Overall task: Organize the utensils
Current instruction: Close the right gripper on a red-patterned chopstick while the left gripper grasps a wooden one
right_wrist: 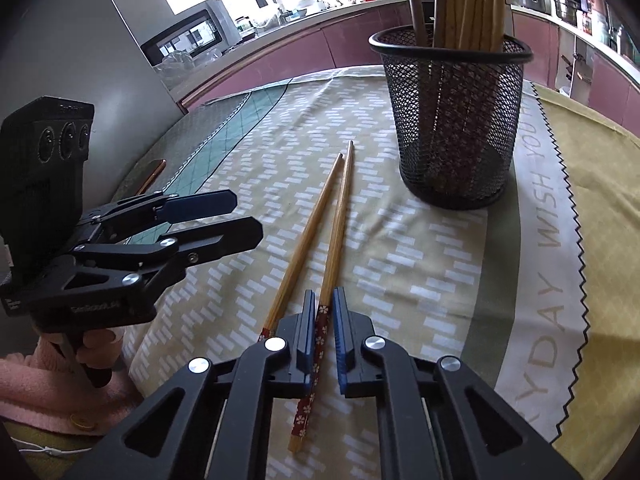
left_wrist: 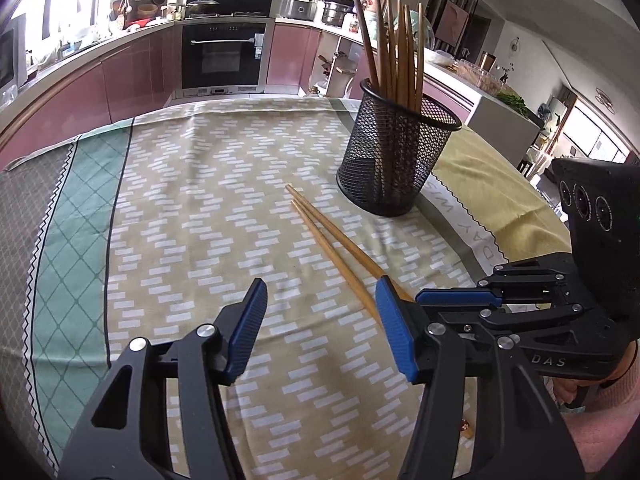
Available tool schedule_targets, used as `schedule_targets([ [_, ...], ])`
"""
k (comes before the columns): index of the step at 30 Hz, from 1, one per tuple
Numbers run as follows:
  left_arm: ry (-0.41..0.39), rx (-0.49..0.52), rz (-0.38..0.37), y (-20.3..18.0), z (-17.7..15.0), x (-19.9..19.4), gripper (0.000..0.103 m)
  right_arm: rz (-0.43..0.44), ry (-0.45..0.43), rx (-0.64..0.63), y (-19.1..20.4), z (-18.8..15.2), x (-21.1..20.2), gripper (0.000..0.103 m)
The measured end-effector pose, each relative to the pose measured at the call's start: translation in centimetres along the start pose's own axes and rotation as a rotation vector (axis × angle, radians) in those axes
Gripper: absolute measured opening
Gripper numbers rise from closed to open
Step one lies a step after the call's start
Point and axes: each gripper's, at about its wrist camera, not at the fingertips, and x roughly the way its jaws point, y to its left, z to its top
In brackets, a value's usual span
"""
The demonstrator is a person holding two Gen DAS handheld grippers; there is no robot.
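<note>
From the left wrist view, the left gripper (left_wrist: 322,322) hangs over the patterned tablecloth (left_wrist: 192,208) with its jaws spread and nothing between them. Two loose chopsticks (left_wrist: 332,240) lie side by side on the cloth, just in front of the black mesh holder (left_wrist: 394,160), which already stands full of upright chopsticks (left_wrist: 396,52). The right gripper (left_wrist: 460,298) reaches in from the right at the near ends of the loose pair. From the right wrist view, the right gripper (right_wrist: 323,330) has its jaws pressed in on the right-hand chopstick (right_wrist: 332,264) at its red flowered end, pinching it while it lies on the cloth; the other chopstick (right_wrist: 298,252) lies free just beside it. Most of the sorting looks done: these two remain to go into the holder (right_wrist: 452,120).
</note>
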Motion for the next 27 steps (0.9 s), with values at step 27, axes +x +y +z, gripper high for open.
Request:
schedule_targets([
  [27, 0.095, 0.049, 0.057, -0.2, 1.9, 4.0, 0.017, -0.038, -0.027, -0.039, -0.7, 2.4, 1.3, 0.011],
])
